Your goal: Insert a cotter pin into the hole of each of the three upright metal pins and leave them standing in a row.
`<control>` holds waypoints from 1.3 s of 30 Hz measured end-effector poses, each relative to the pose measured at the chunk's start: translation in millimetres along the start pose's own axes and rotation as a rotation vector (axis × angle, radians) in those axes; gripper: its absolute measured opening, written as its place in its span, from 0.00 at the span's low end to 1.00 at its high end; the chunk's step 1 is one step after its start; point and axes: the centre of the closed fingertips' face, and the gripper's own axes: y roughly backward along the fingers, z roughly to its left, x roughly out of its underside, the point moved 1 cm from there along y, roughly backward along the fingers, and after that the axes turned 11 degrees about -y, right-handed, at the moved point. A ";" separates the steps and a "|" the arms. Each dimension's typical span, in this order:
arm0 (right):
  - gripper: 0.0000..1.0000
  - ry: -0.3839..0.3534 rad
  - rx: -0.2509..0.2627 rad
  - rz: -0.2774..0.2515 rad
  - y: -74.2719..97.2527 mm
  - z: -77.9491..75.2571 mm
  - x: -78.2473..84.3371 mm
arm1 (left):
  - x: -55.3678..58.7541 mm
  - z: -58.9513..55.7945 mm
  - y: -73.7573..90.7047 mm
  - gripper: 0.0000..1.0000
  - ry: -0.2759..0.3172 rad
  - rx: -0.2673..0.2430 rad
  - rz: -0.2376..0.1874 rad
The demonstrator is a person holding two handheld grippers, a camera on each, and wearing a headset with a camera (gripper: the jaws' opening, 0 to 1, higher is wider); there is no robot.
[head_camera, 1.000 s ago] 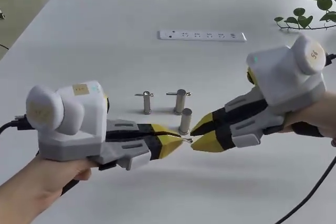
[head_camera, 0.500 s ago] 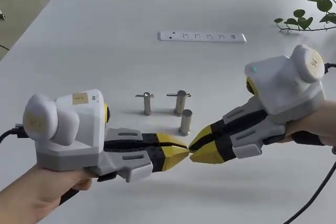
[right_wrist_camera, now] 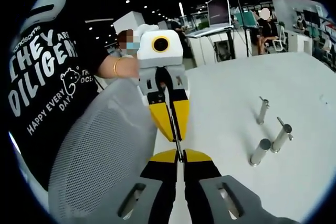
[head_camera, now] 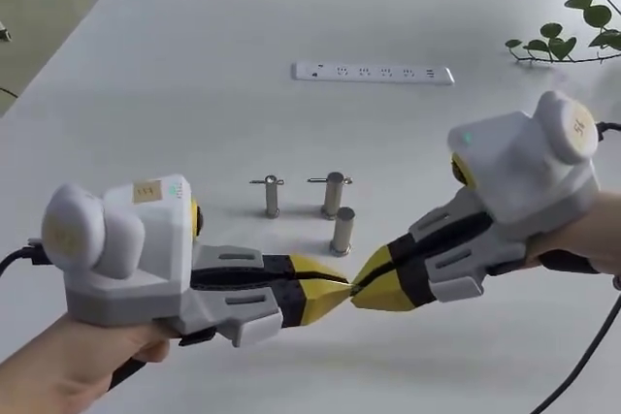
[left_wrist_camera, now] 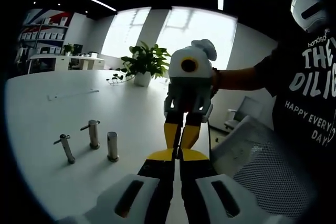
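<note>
As two posts (head_camera: 272, 195) past the tips look done, L gripper (head_camera: 340, 286) & R gripper (head_camera: 361, 283) both pinch a cotter pin (right_wrist_camera: 177, 139) tip-to-tip; next, prob. regrip & aim at bare post (head_camera: 343, 230) just ahead.

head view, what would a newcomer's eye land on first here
The left gripper and right gripper meet tip to tip low in the foreground, and the right gripper view shows a thin cotter pin bridging their shut jaws. Just behind, on the white table, stand the left rear pin and right rear pin, each cross-pinned, and a nearer bare pin.
</note>
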 end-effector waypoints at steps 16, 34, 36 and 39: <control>0.00 0.069 0.126 0.087 5.7 -21.4 3.5 | 2.1 14.7 1.5 0.09 0.002 -0.089 0.015; 0.00 0.020 0.312 0.170 25.8 -69.4 15.7 | 15.0 52.1 3.9 0.22 -0.056 -0.287 0.096; 0.00 0.028 0.326 0.187 27.7 -73.6 16.8 | 16.6 57.0 3.2 0.22 -0.061 -0.306 0.109; 0.00 0.026 0.335 0.206 29.4 -79.1 18.1 | 18.7 65.3 3.7 0.22 -0.050 -0.341 0.121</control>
